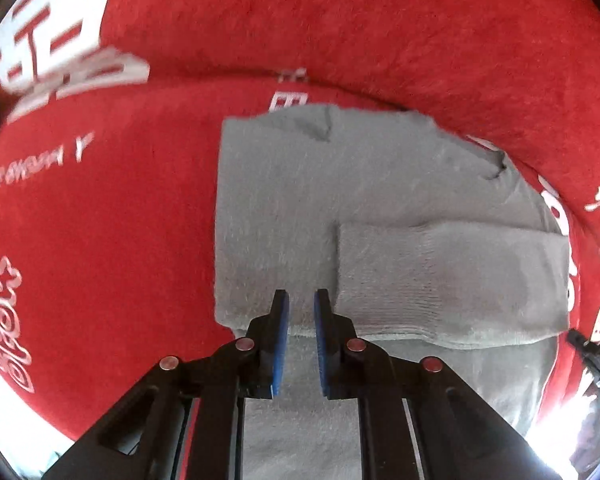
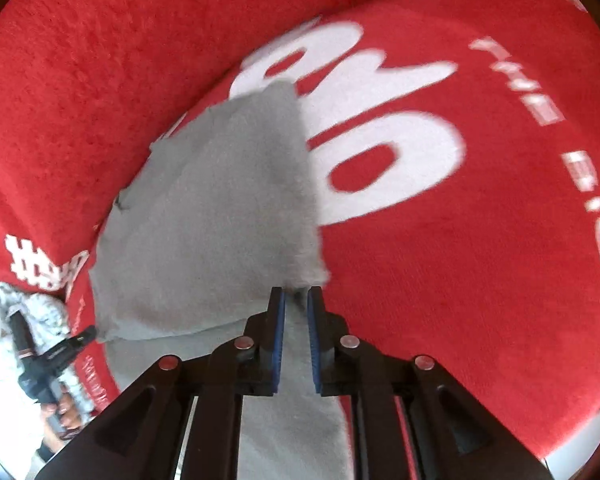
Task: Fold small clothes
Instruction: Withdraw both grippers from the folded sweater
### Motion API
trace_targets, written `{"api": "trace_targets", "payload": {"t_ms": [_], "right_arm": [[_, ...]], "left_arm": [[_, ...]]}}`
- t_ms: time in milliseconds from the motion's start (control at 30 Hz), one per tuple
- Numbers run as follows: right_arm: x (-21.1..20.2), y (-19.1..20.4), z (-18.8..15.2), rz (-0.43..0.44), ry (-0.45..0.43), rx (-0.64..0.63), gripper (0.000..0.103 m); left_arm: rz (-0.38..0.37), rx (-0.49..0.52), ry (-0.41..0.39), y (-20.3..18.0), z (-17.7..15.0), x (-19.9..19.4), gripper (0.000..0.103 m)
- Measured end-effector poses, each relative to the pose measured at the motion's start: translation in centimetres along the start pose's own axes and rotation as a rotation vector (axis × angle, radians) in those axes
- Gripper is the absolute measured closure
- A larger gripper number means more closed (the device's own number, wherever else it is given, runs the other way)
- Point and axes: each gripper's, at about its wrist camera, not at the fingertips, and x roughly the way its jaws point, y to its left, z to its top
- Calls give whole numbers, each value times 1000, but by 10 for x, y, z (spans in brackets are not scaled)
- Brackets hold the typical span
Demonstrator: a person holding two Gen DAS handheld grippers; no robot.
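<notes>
A small grey knit garment (image 1: 300,200) lies on a red blanket, one sleeve folded across its body (image 1: 452,280). My left gripper (image 1: 301,300) hovers over the garment's near edge, blue pads slightly apart with grey cloth showing between them. In the right wrist view the same grey garment (image 2: 220,220) is partly lifted. My right gripper (image 2: 296,298) sits at its lower right corner with the pads nearly closed and a bit of cloth between them.
The red blanket (image 1: 100,220) with white lettering covers the surface and rises in a fold behind the garment (image 1: 420,32). The other gripper and the person's hand show at the lower left of the right wrist view (image 2: 48,364).
</notes>
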Motion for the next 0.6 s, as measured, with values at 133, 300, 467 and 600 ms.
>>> {"api": "trace_targets", "payload": {"t_ms": [133, 300, 467, 600], "right_arm": [[-10, 10, 8, 9, -44, -8, 90], [18, 33, 15, -4, -3, -63, 90], [30, 18, 8, -16, 34, 7, 91], [0, 8, -3, 7, 1, 66, 84]], "left_arm": [[16, 64, 2, -23, 9, 9, 89], [79, 100, 60, -45, 9, 42, 89], [98, 127, 78, -48, 6, 36, 88], [117, 160, 100, -48, -3, 22, 88]]}}
